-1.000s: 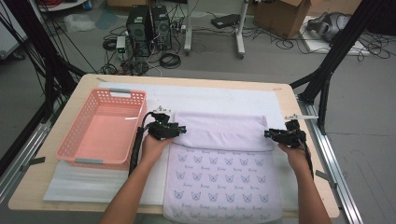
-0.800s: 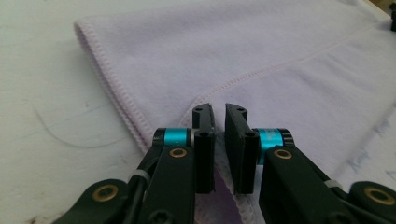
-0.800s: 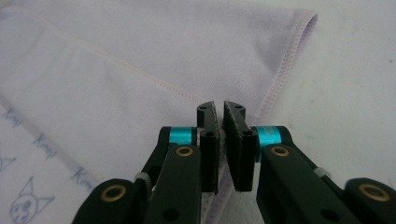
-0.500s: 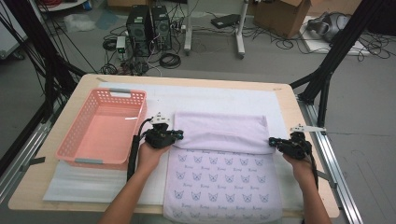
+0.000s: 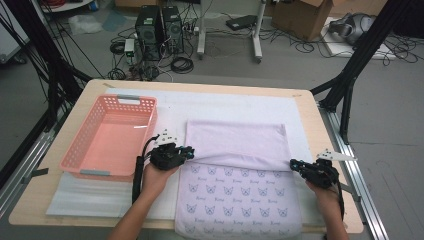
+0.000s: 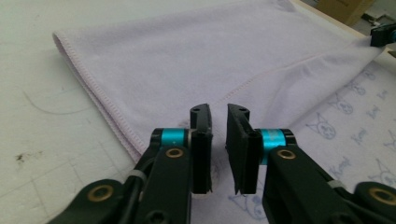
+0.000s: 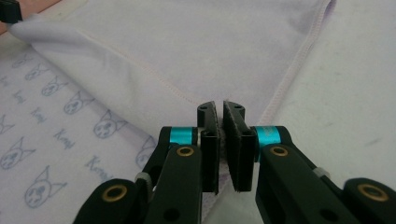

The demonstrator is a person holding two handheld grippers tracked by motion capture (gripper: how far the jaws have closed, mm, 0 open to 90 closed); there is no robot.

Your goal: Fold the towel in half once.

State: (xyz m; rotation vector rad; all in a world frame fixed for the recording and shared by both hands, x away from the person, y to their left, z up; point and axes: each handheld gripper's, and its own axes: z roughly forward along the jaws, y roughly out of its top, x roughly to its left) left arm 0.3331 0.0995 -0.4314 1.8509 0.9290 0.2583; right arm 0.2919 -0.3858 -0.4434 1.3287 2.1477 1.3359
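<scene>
A robotics lab or workshop. A wooden counter stands on a grey concrete floor. At 11 o'clock sit black computer towers amid tangled cables; black metal rig struts rise at 2 o'clock beside cardboard boxes.

Left tool: matte black two-jaw body; flat rectangular black pads, a small round hole at each tip. A turquoise band sits behind each pad. Brass-coloured rivets mark the linkage pivots, with black recessed screws lower down. Pale tie on the linkage arm.

Right tool: same build and colours.

High view: grey three-cornered plate on each tool, black cable trailing along the forearm. Forearms bare, no sleeves.
</scene>
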